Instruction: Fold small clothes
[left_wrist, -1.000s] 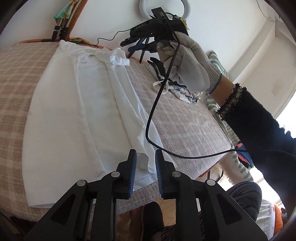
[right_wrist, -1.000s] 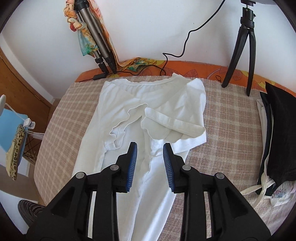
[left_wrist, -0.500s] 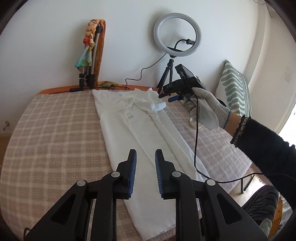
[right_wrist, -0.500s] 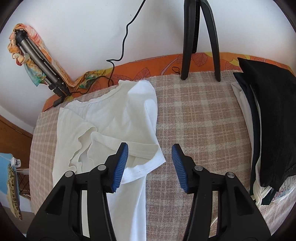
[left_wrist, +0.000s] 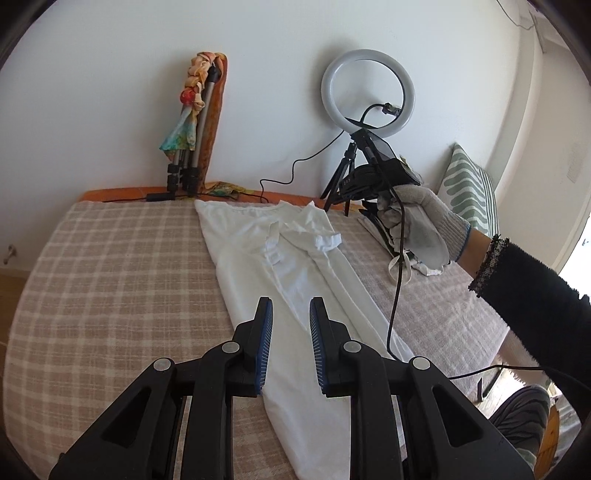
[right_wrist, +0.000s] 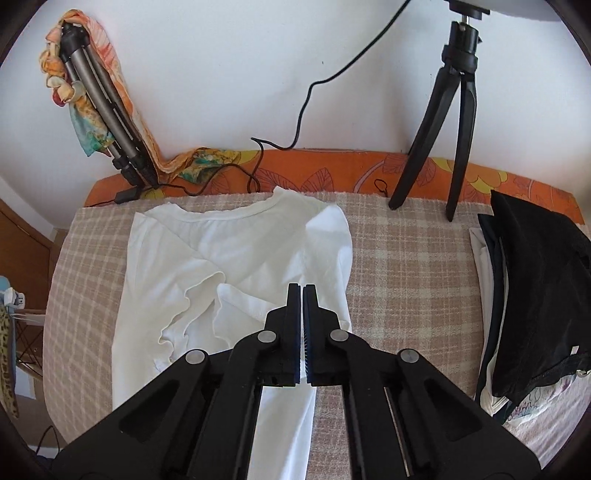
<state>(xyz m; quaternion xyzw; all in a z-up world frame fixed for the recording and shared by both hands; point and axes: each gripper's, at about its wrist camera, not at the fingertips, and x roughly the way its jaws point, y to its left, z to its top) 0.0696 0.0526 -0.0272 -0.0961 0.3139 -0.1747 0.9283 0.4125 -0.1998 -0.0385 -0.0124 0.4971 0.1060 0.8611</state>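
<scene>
A white long garment (left_wrist: 295, 280) lies lengthwise on the plaid-covered bed, both sleeves folded in over its chest. My left gripper (left_wrist: 290, 310) is open and empty, held above the garment's lower half. In the right wrist view the garment (right_wrist: 236, 254) fills the middle, neckline toward the wall. My right gripper (right_wrist: 302, 290) has its jaws nearly together above the folded right sleeve (right_wrist: 332, 251); no cloth shows between them. The gloved hand holding it shows in the left wrist view (left_wrist: 417, 225), to the right of the garment.
A ring light on a tripod (left_wrist: 365, 92) and a folded tripod with a scarf (left_wrist: 192, 122) stand at the wall. A pile of dark and white clothes (right_wrist: 532, 295) lies at the bed's right side. A black cable (left_wrist: 397, 288) hangs from the right gripper.
The right gripper's jaws have closed from wide open to nearly together and it has moved back over the sleeve. The left gripper has drawn back and risen a little.
</scene>
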